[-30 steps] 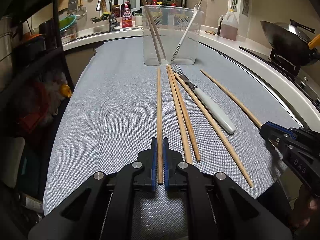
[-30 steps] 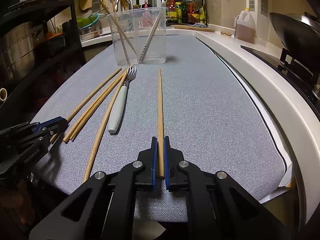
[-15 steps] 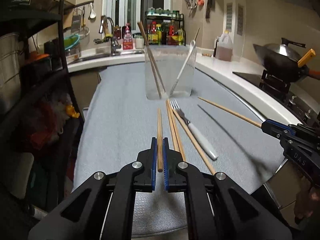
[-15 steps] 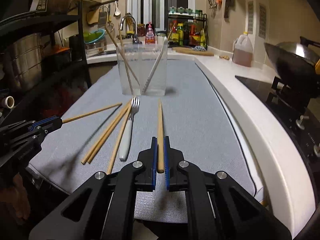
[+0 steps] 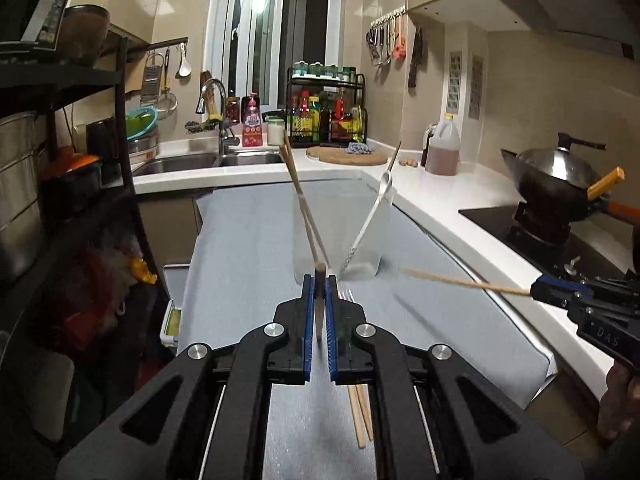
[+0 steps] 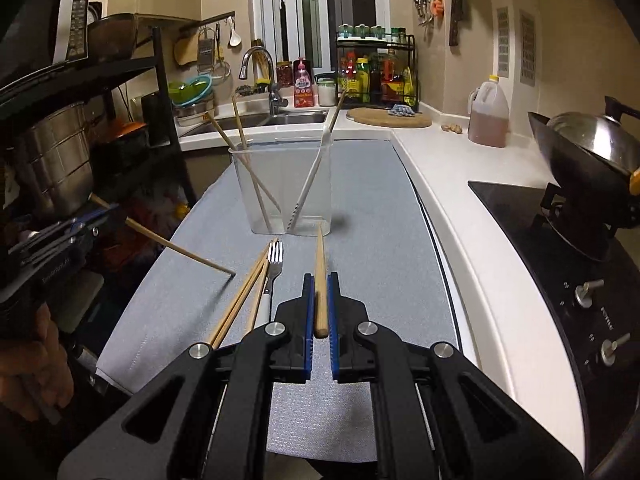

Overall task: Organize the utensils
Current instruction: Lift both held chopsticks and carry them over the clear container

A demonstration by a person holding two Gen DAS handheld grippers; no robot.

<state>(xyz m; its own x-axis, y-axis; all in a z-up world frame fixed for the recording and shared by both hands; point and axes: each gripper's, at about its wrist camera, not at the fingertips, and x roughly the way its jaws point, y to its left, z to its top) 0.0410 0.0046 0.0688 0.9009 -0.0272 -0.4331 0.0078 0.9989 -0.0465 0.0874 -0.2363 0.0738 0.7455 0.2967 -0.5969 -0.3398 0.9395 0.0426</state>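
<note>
My left gripper (image 5: 320, 280) is shut on a wooden chopstick (image 5: 320, 312), held in the air and seen almost end-on. In the right wrist view that chopstick (image 6: 180, 249) slants down toward the grey mat. My right gripper (image 6: 320, 280) is shut on another chopstick (image 6: 320, 276), lifted and pointing at the clear plastic holder (image 6: 280, 192). In the left wrist view this chopstick (image 5: 460, 282) juts from the right gripper (image 5: 538, 290). The holder (image 5: 340, 228) contains chopsticks and a white-handled utensil. Loose chopsticks (image 6: 240, 300) and a white-handled fork (image 6: 272, 272) lie on the mat.
The grey mat (image 6: 380, 208) covers the counter. A wok (image 6: 592, 160) sits on the black cooktop at right. An oil jug (image 6: 488, 116), cutting board (image 6: 388, 117), spice rack and sink (image 6: 256, 120) stand behind. A dark shelf rack (image 6: 100, 120) stands at left.
Both grippers have lifted their chopsticks off the mat and risen higher. The left chopstick has tilted until it points nearly straight ahead; the holder looks farther below.
</note>
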